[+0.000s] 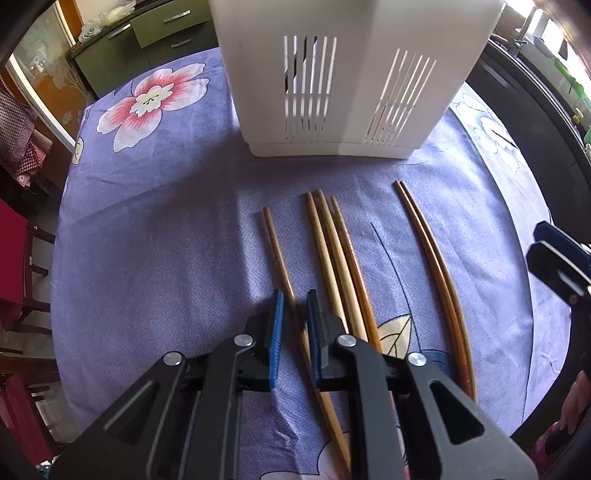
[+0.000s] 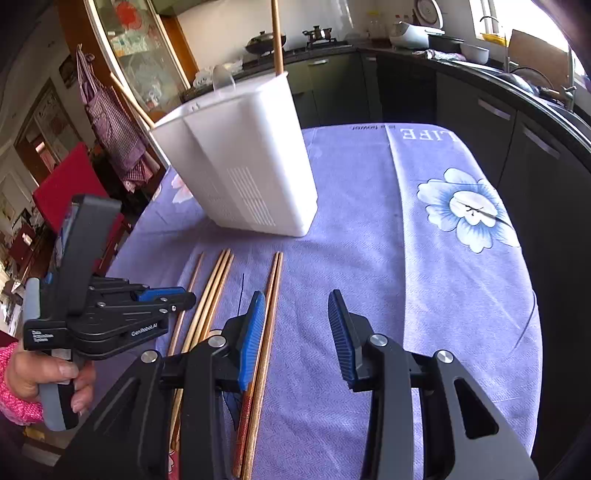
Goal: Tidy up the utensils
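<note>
While the white slotted utensil holder (image 1: pixel 332 85) stands upright at the far side of the bench (image 1: pixel 155 229), six wooden chopsticks lie on the floral purple cloth just in front of it: a single chopstick (image 1: pixel 275 243) on the left, a cluster of three (image 1: pixel 332 240) in the middle, and a pair (image 1: pixel 428 236) to the right. At least one chopstick (image 2: pixel 276 33) already stands in the holder, its end rising above the rim.

The left claw (image 1: pixel 294 306) points steeply down over the single chopstick, its blue pads drawn in narrow on either side of the shaft – it looks clamped or all but clamped on it, so the step in hand is picking up this stick. The right claw (image 2: pixel 297 314) hangs with its jaws apart and empty, its left pad just over the pair and the rest of its gap over bare cloth.

Next, I judge, the left claw needs a firm pinch, then a lift that tips the stick upright and clears the holder's rim before lowering it in – a thin round shaft may roll or pivot between the pads. The right claw would have to shift left to straddle the pair.
</note>
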`<act>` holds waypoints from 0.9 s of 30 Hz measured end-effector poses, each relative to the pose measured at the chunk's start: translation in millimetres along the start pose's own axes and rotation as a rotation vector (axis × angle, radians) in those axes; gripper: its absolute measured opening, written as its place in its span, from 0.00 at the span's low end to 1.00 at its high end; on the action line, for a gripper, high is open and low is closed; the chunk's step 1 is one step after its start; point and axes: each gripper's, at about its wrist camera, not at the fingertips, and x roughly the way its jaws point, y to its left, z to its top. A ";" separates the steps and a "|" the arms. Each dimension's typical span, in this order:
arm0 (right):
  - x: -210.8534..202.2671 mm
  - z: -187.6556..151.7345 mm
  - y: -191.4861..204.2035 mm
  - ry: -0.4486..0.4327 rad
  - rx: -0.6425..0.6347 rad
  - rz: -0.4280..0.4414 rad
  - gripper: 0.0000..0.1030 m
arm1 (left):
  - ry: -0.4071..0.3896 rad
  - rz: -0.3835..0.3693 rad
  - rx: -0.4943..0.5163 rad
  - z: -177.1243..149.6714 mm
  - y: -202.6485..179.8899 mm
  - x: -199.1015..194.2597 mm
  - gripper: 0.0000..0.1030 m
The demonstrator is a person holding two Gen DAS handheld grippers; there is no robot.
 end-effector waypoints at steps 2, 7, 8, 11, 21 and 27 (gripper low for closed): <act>20.9 2.0 3.4 0.062 -0.004 0.024 0.35 | 0.007 0.007 0.027 1.4 -0.4 0.1 0.10; 48.8 8.1 9.8 0.125 -0.028 -0.005 0.34 | 0.011 0.003 0.046 0.6 2.5 -1.4 0.10; 50.8 8.7 11.0 0.128 -0.033 -0.015 0.34 | 0.007 0.006 0.050 0.5 2.1 -1.3 0.10; 57.1 9.0 13.0 0.138 -0.051 -0.063 0.32 | 0.000 0.009 0.056 0.0 1.4 -1.2 0.10; 55.9 -1.7 25.0 0.102 -0.129 -0.157 0.26 | -0.004 0.000 0.055 -2.0 0.9 -2.5 0.10; 55.2 -2.7 20.1 0.114 -0.118 -0.152 0.21 | -0.006 -0.004 0.057 -1.1 0.5 -2.2 0.10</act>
